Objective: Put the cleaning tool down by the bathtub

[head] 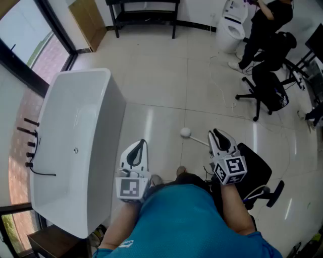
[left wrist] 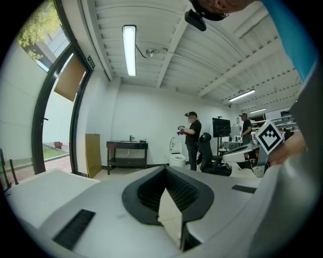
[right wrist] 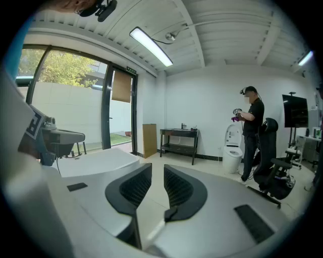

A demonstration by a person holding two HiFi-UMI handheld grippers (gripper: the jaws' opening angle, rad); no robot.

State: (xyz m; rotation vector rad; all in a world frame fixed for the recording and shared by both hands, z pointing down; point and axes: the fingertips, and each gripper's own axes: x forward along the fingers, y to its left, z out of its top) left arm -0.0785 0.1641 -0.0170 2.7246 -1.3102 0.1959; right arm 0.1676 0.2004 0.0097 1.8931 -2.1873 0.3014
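Note:
The cleaning tool shows as a white ball head (head: 185,132) low over the tiled floor, on a thin white handle (head: 199,141) that runs back to my right gripper (head: 215,133). In the right gripper view that handle (right wrist: 151,232) crosses low between the jaws, which are shut on it with a narrow gap left at the tips (right wrist: 157,169). The ball is hidden there. My left gripper (head: 142,143) hangs beside the white bathtub (head: 115,113), tips together (left wrist: 165,169), holding nothing. The tub's rim also appears at the left of the right gripper view (right wrist: 101,158).
Black tap fittings and a hose (head: 30,143) sit at the tub's far side by the window. A black office chair (head: 257,174) stands under my right hand; another chair (head: 270,85), a standing person (head: 267,22), a toilet (head: 231,27) and a black table (head: 146,15) are farther off.

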